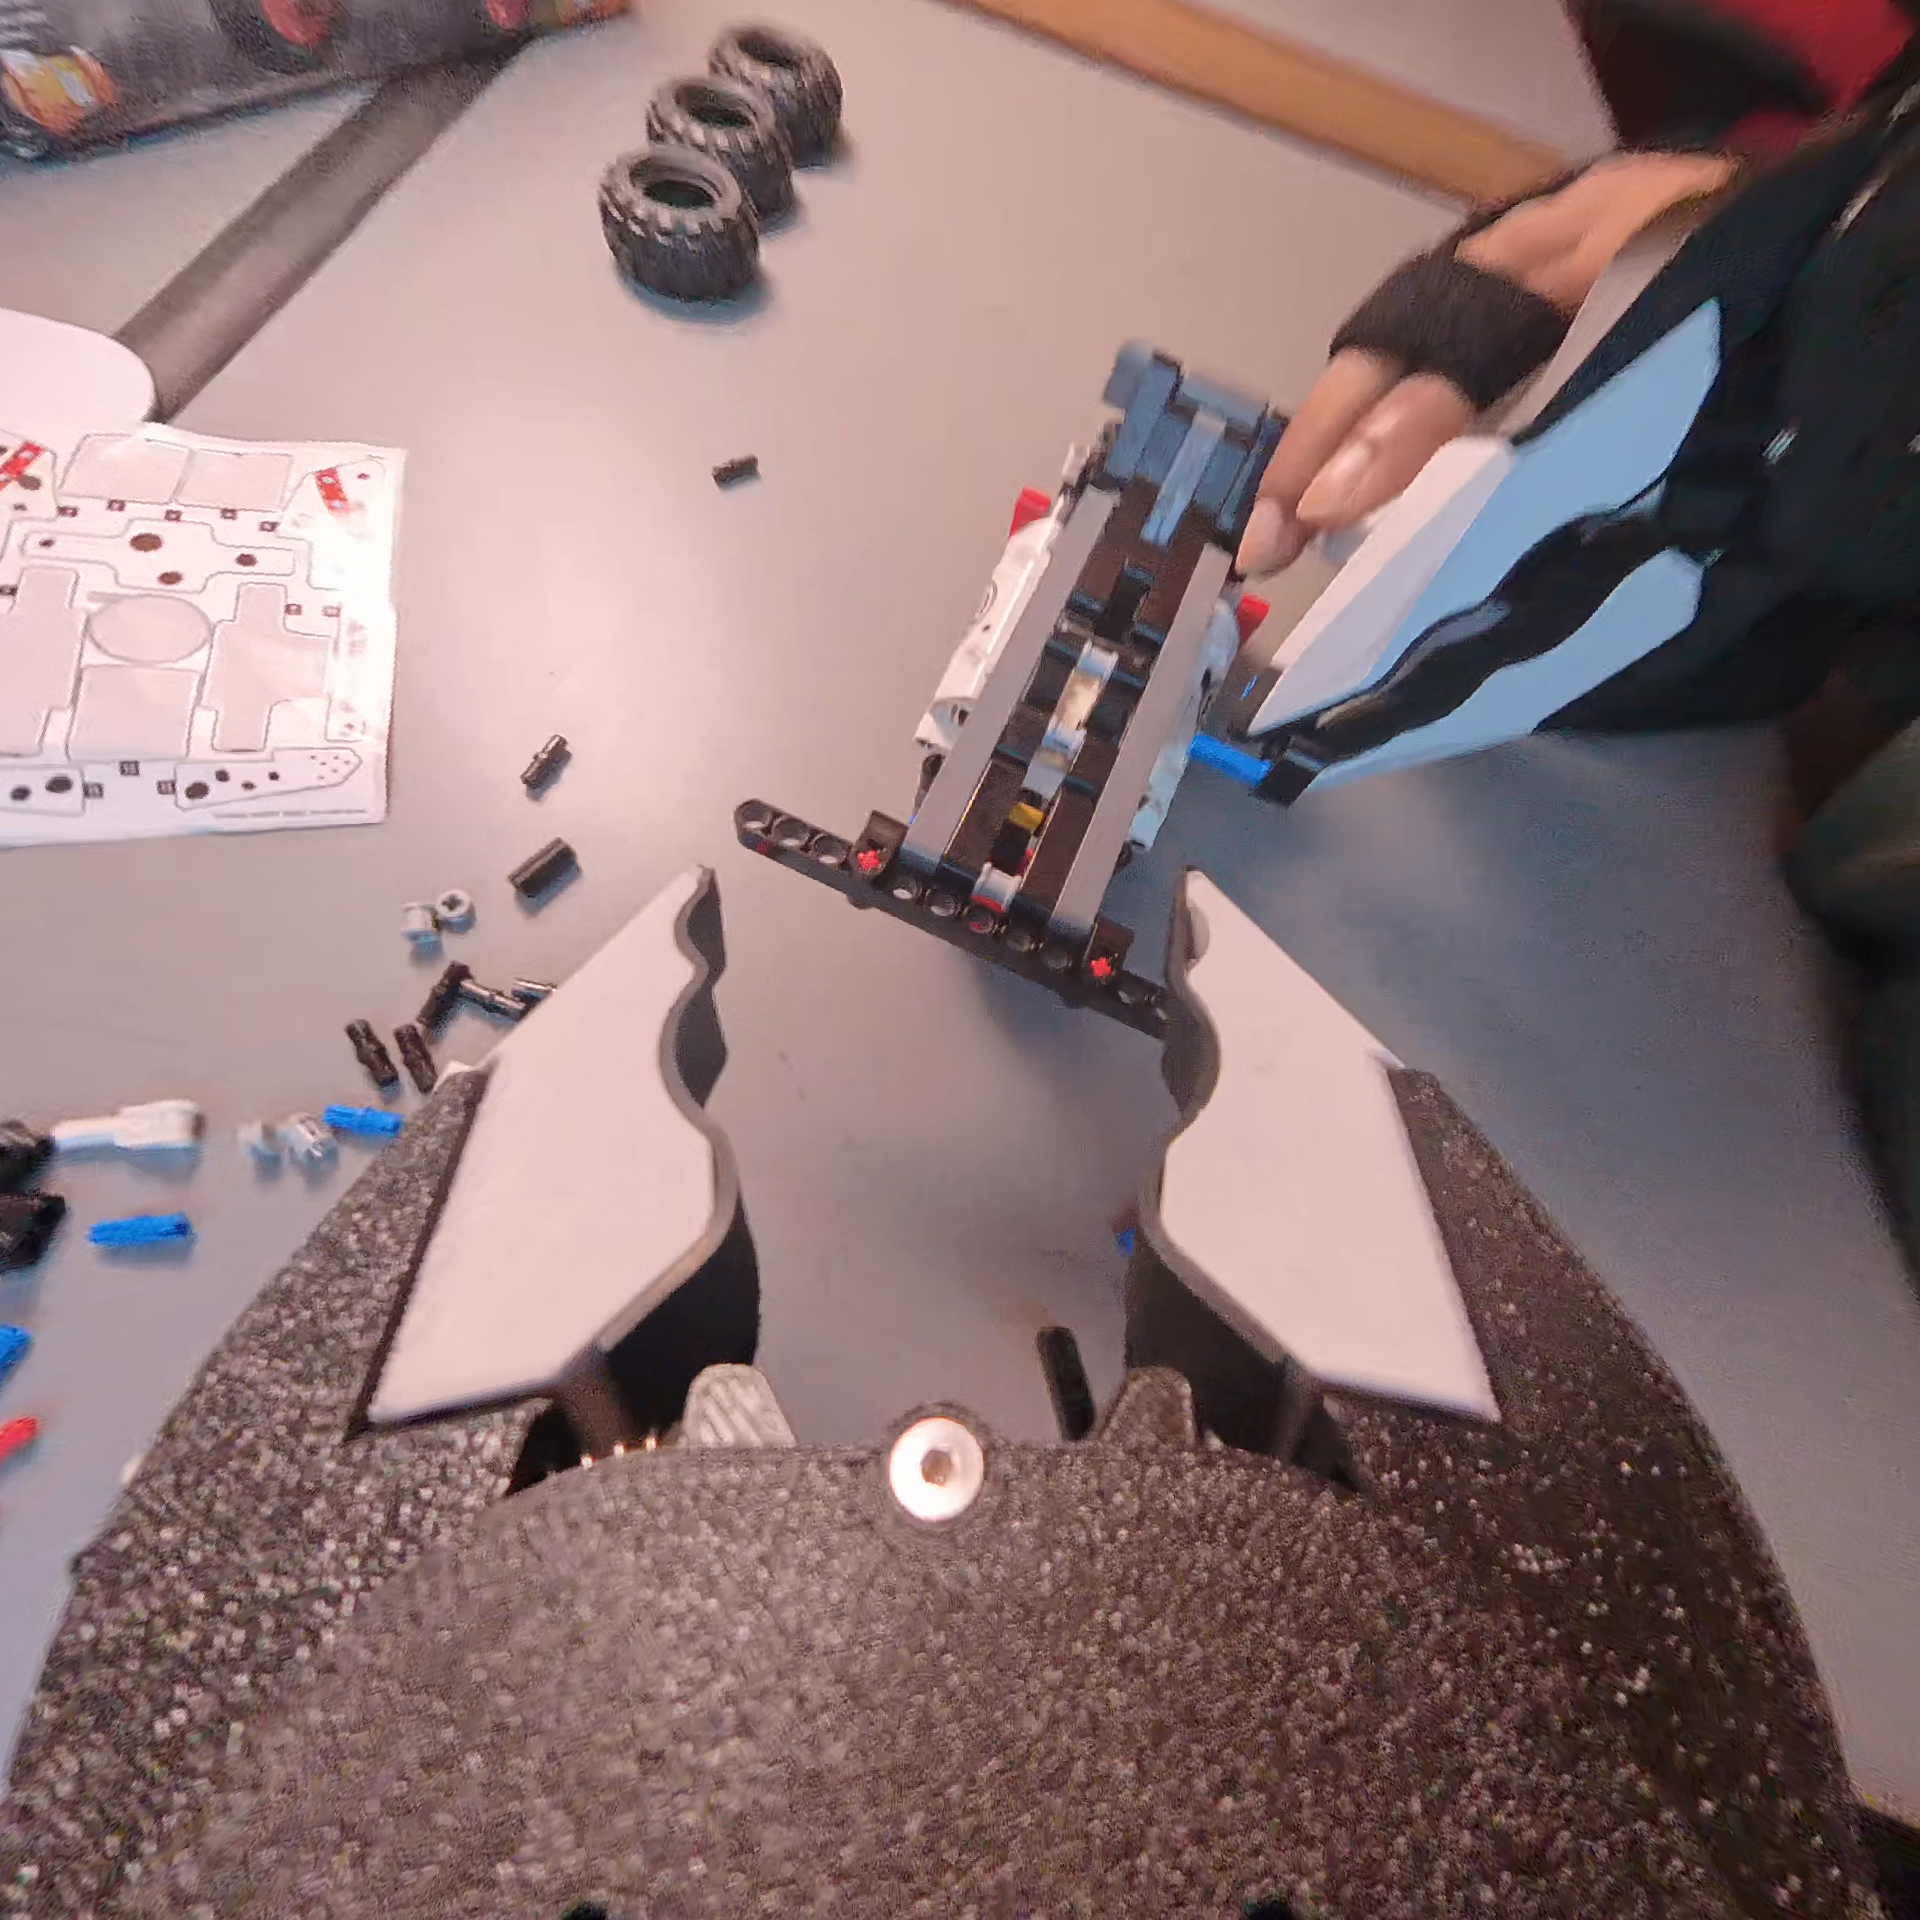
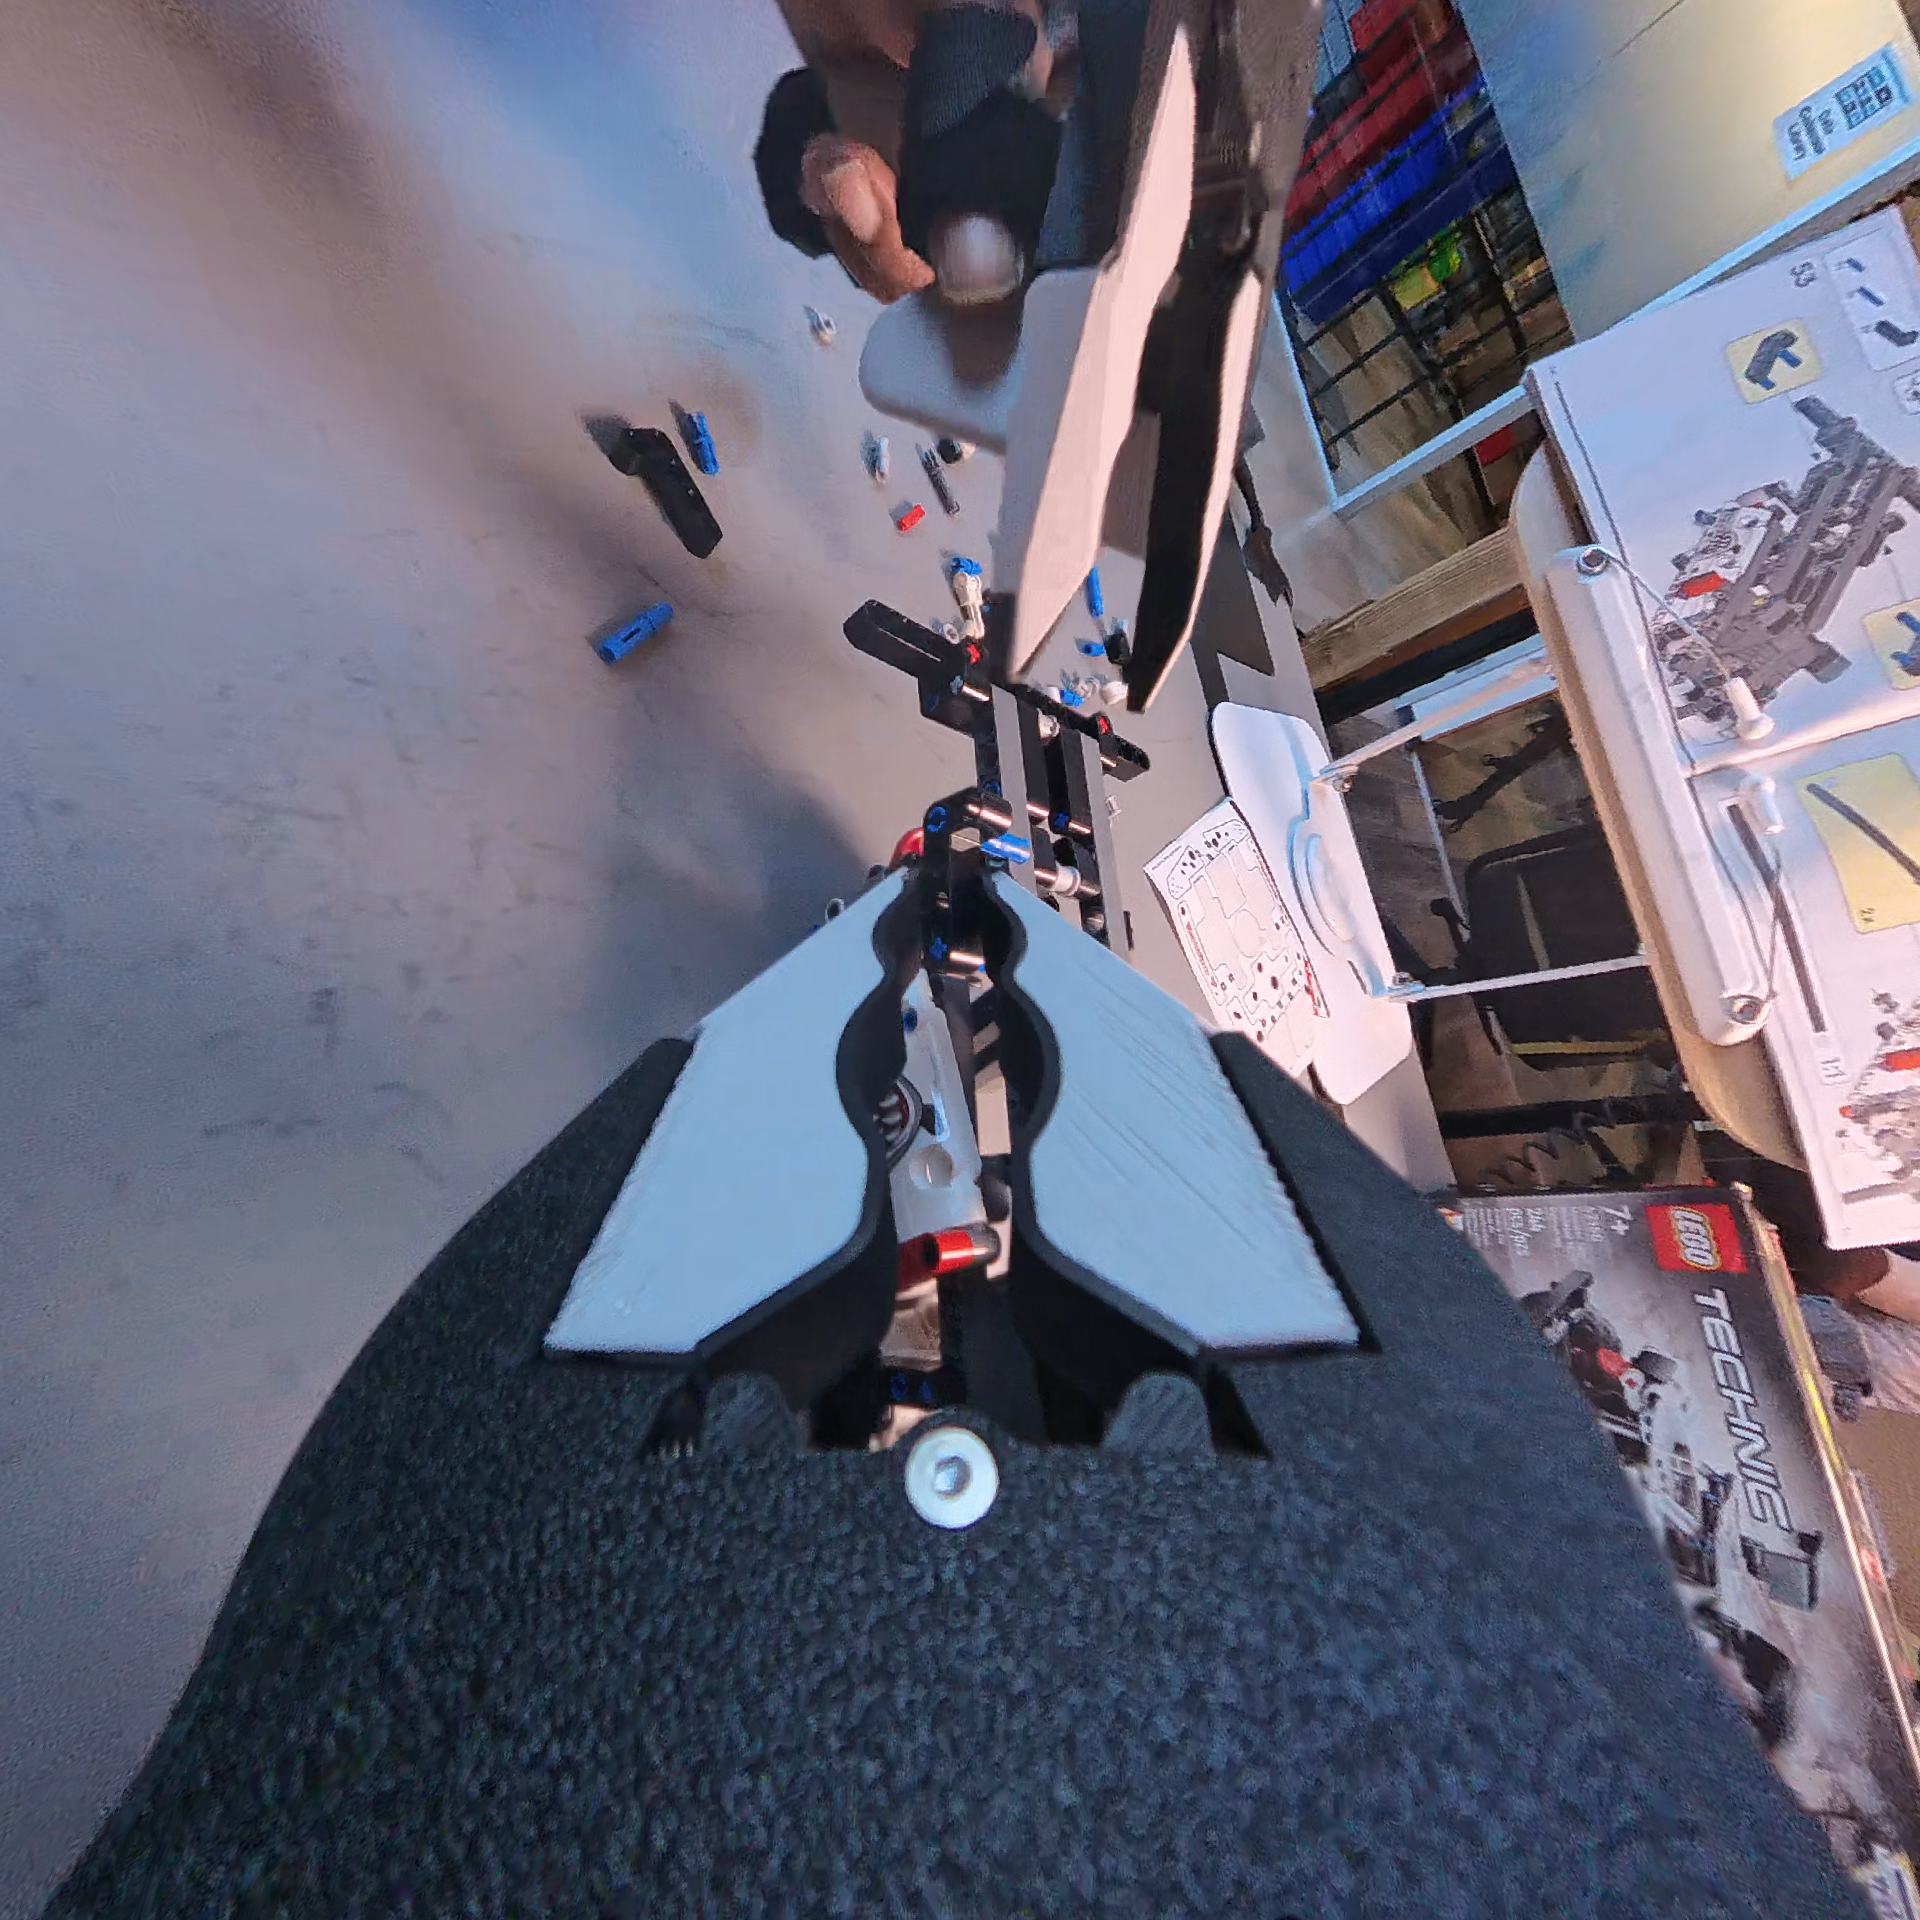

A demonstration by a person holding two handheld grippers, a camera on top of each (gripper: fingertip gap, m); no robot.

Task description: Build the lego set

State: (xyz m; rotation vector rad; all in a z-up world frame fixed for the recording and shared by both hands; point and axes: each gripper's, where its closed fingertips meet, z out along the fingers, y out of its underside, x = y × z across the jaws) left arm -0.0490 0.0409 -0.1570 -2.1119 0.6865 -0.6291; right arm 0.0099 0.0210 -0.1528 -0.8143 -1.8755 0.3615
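The grey bench [image 1: 935, 364] fills the left wrist view. The left tool [image 1: 940, 925] sits at the bottom, spread wide with nothing in it. The half-built truck [image 1: 1070, 686] is in the middle, its black bar touching one finger. The right tool [image 2: 951, 904] pinches the truck's end. Three black tires [image 1: 717, 156] sit at the top. Small pins [image 1: 140, 1231] lie lower left.

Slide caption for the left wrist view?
Open left hand-held gripper nears chassis held by right hand-held gripper; three tyres behind.
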